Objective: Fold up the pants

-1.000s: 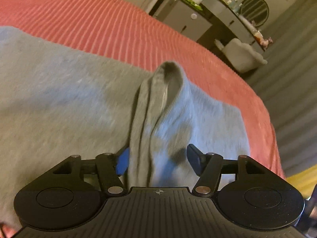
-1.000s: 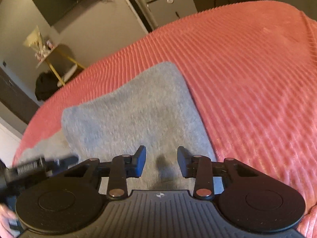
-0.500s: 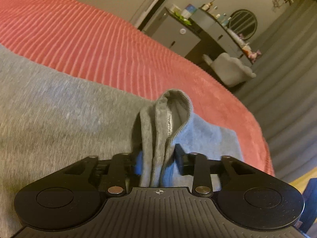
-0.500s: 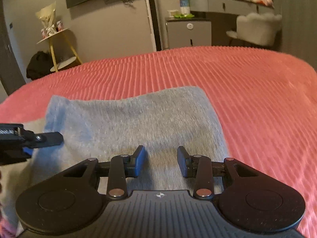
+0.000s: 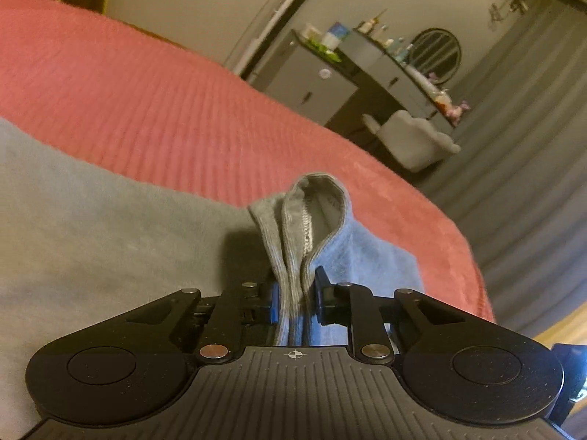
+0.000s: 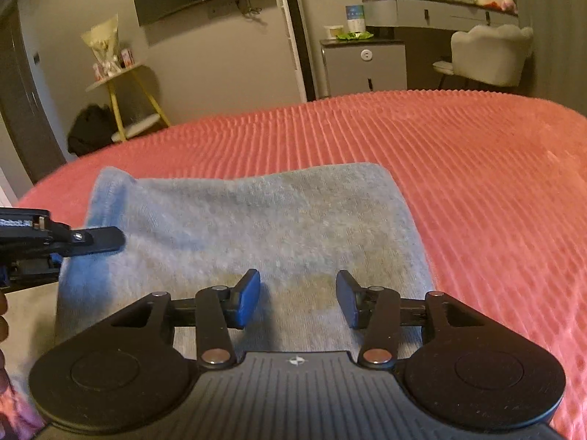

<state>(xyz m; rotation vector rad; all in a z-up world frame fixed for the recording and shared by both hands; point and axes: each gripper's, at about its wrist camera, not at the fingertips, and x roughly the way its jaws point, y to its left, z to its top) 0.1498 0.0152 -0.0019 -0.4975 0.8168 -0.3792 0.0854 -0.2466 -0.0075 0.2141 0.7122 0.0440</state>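
Grey pants [image 5: 91, 227] lie folded flat on a red ribbed bedspread [image 5: 128, 102]. My left gripper [image 5: 295, 293] is shut on a bunched-up edge of the pants [image 5: 304, 216], which stands up between its fingers with the seam showing. In the right wrist view the pants [image 6: 256, 220] spread ahead of my right gripper [image 6: 297, 299], which is open and empty just above the cloth. The left gripper [image 6: 91, 236] shows at the left edge of that view, at the pants' left corner.
The bedspread [image 6: 477, 183] reaches right and far ahead. Beyond the bed stand a grey cabinet [image 6: 365, 66], a dresser with bottles [image 6: 440, 3], a white chair [image 6: 491, 55] and a yellow side table [image 6: 124, 91]. Grey curtains [image 5: 532, 168] hang at the right.
My left gripper closed fully on the bunched pants edge and lifted it. My right gripper stayed open and tilted up level over the pants.
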